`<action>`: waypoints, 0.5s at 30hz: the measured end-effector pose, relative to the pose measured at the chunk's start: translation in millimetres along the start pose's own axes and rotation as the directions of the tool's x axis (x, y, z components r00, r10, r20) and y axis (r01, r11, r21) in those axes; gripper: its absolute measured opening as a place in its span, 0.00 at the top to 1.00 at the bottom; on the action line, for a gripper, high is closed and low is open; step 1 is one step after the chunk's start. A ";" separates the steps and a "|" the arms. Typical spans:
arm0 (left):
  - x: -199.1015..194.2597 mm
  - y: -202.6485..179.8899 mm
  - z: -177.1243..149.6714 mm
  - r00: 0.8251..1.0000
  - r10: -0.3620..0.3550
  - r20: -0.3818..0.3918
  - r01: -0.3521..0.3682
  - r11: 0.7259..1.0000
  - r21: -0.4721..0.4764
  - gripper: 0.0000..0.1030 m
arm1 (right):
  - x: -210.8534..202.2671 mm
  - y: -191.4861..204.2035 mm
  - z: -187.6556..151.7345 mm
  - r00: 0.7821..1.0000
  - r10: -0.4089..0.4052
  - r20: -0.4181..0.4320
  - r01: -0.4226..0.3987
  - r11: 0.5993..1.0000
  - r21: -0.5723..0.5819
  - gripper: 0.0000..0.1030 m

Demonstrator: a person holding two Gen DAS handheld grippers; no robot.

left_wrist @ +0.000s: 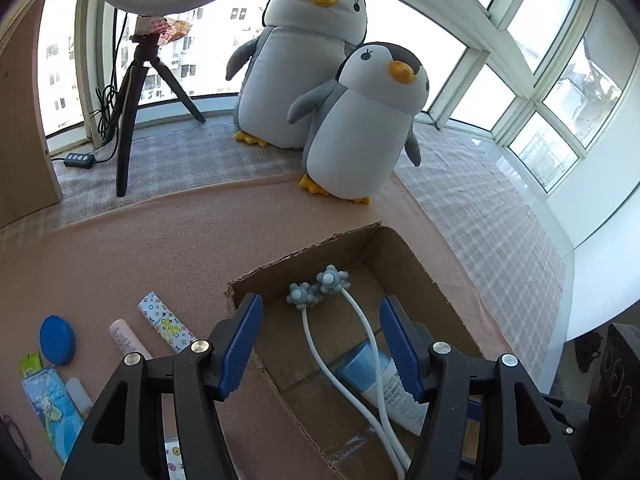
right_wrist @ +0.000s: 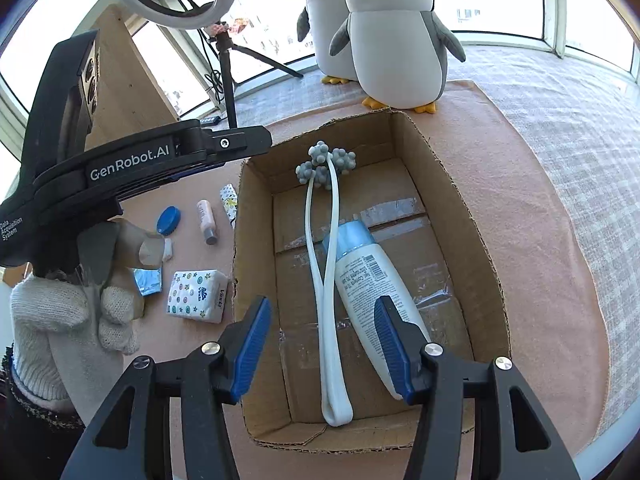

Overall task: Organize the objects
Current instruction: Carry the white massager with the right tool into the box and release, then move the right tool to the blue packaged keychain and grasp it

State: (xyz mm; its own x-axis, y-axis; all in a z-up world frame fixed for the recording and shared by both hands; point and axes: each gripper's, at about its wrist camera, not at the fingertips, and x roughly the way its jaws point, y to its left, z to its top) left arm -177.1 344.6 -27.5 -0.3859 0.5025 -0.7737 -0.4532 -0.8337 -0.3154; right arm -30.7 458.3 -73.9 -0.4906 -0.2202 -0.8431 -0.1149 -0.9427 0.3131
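Both my grippers, left (left_wrist: 322,344) and right (right_wrist: 322,350), are hanging spread and empty over the cardboard box (right_wrist: 476,216), lower centre (roller massager (right_wrist: 326,264) and lotion bottle (right_wrist: 370,280) already inside); tissue pack (right_wrist: 198,296) is waiting lower left, still outside.

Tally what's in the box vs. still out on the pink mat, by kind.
In the cardboard box:
white massager: 1
lotion bottle: 1

On the pink mat:
blue lid: 1
pink bottle: 1
tissue pack: 1
patterned tube: 1
blue sachet: 1
plush penguins: 2

Total: 9
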 end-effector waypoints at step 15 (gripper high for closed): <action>-90.2 102.8 -67.0 0.987 0.155 0.041 -0.149 0.982 -0.114 0.37 | 13.9 47.9 2.0 0.997 0.081 -0.009 -0.081 0.996 -0.032 0.47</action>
State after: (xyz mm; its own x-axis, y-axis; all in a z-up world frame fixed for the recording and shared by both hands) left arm -135.1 198.2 -27.0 -0.4839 0.3761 -0.7902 -0.2955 -0.9201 -0.2570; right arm -44.8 410.6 -69.8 -0.4905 -0.2980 -0.8189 -0.0473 -0.9292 0.3664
